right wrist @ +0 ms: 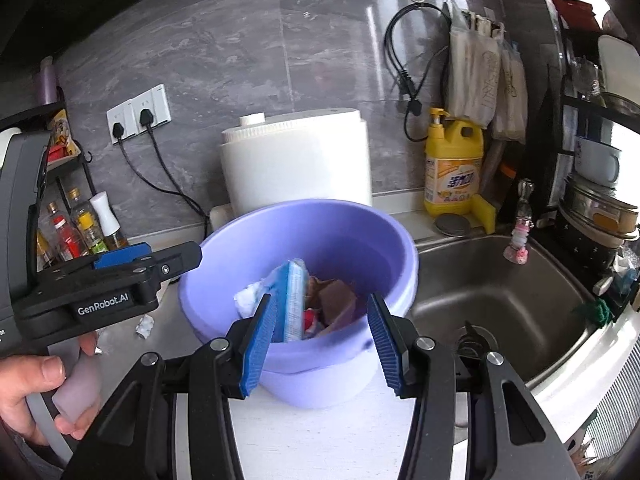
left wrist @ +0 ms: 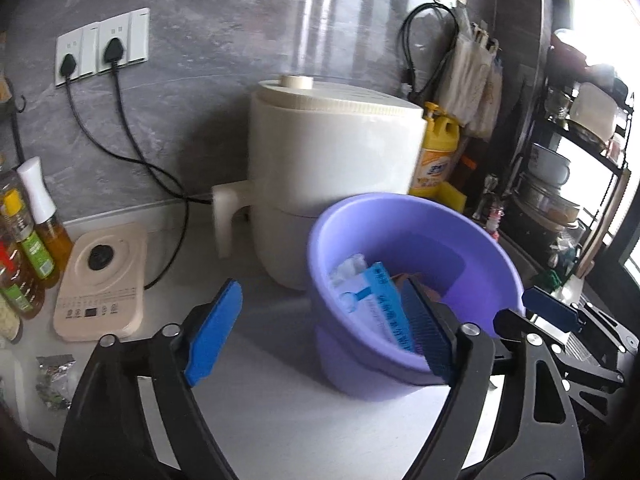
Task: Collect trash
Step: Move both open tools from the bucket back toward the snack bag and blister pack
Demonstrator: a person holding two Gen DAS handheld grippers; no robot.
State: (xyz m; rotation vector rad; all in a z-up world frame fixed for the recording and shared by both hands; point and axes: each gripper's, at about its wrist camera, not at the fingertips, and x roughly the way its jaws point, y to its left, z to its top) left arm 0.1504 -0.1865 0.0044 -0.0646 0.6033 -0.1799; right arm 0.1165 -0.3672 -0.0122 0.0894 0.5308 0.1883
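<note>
**Purple basin holds the trash, both grippers empty above it**

A purple basin [right wrist: 304, 280] stands on the white worktop [left wrist: 280, 420], just beside the steel sink [right wrist: 500, 292] and in front of a white appliance [left wrist: 332, 152]. Inside the basin lie a blue-and-white packet [right wrist: 294, 300] standing on edge, a wad of white tissue [right wrist: 248, 300] and some brown and red wrappers [right wrist: 332, 304].

The left gripper [left wrist: 320, 332] has its jaws spread wide with nothing between them; its right finger pad [left wrist: 424, 332] sits over the basin's near rim, next to the packet. The right gripper [right wrist: 320, 340] is part-way open over the basin's near side, its blue pads clear of the trash, nothing gripped.

In the right wrist view a hand [right wrist: 36, 392] holds the left gripper's handle. A small white scrap [right wrist: 145, 326] lies on the worktop left of the basin. A crumpled foil wrapper [left wrist: 54, 380] lies near a beige cooker plate [left wrist: 102, 280]. A yellow detergent bottle [right wrist: 452, 164] stands behind the sink.
</note>
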